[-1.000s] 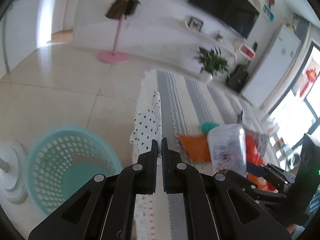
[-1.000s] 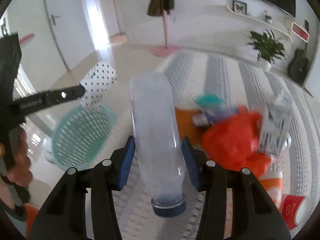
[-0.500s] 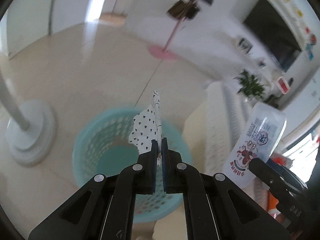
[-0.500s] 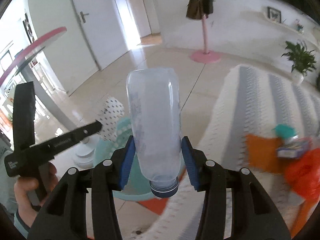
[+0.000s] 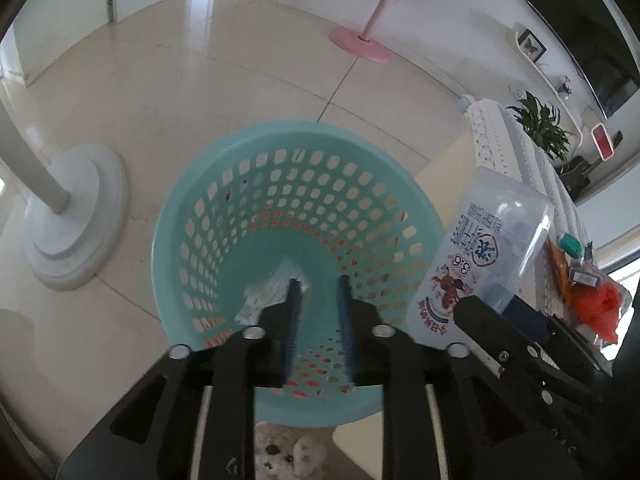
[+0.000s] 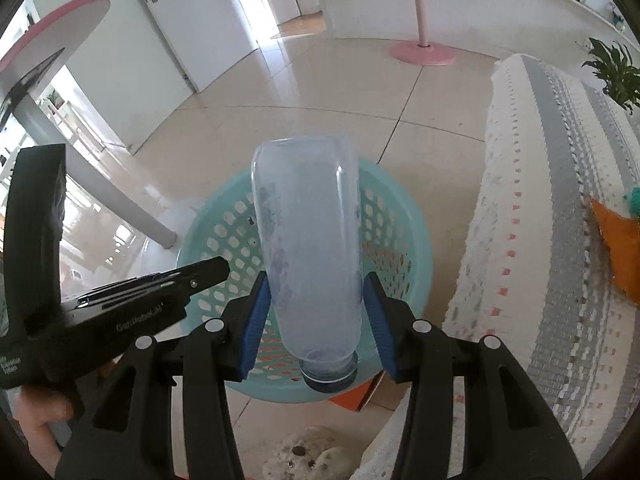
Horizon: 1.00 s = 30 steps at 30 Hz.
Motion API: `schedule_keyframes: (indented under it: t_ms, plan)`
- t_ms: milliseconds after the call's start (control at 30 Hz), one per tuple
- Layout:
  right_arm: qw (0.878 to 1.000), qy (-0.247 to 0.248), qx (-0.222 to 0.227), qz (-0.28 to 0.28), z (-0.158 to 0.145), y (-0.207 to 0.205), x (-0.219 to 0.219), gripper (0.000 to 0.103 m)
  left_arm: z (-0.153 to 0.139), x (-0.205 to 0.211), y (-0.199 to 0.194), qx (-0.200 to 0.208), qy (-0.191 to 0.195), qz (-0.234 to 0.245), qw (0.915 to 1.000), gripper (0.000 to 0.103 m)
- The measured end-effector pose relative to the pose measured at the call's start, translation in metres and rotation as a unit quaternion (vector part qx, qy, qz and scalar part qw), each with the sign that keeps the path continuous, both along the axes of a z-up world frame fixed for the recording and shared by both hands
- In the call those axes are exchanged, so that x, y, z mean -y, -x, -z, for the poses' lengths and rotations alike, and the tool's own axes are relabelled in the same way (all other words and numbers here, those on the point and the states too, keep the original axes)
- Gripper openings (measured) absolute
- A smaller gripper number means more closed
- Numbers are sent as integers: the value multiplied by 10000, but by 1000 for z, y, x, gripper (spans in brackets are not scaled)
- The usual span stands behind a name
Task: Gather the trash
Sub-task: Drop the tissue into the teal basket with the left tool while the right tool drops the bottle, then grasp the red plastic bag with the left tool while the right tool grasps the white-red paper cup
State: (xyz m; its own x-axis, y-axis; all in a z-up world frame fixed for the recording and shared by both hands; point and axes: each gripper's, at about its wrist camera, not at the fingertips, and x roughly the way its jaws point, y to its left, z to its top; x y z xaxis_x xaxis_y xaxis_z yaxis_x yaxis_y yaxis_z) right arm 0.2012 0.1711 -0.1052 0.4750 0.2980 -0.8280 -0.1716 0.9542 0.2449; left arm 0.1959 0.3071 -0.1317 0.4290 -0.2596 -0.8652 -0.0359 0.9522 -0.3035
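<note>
Lower centre of the right wrist view: the right gripper point(image 6: 316, 316) clamps an empty-looking plastic bottle point(image 6: 308, 232) by its midsection, cap nearest; likely light, slippery, crushable. Left gripper point(image 5: 318, 316) gapes, holding nothing. Beyond both, a teal basket point(image 5: 192, 200) contains 1 spotted paper scrap point(image 5: 268, 292).

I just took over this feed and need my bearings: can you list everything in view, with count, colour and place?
Basket: one, teal, perforated, on the tiled floor below both grippers.
Spotted wrapper: one, white with dark dots, lying in the basket.
Plastic bottle: one, clear, neck toward the camera, over the basket.
Rug: one, white and grey striped, right of the basket.
Trash pile: orange, teal and other pieces, on the rug.
Stand base: one, pink, far floor.
Potted plant: one, green, by the wall.
Left gripper: black, blue pads, open.
Right gripper: black, blue pads, shut on the plastic bottle.
</note>
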Motion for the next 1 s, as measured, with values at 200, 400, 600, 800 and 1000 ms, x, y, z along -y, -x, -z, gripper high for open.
schedule_keyframes:
  t_ms: [200, 400, 600, 800, 1000]
  plan:
    - [10000, -8, 19, 37, -6, 8, 14, 56, -20, 5, 4, 397, -247, -31, 9989, 30]
    - [9989, -239, 272, 311, -28, 39, 55, 56, -72, 31, 16, 1219, -442, 44, 9915, 32]
    - [9921, 34, 1024, 725, -81, 78, 115, 56, -136, 102, 45, 2250, -130, 595, 9724, 54]
    - [9741, 573, 1718, 1352, -130, 126, 196, 56, -160, 201, 75, 2673, 314, 1530, 9509, 61]
    - [9568, 989, 1850, 2013, -147, 170, 284, 56, -136, 283, 89, 2281, 568, 2227, 9461, 61]
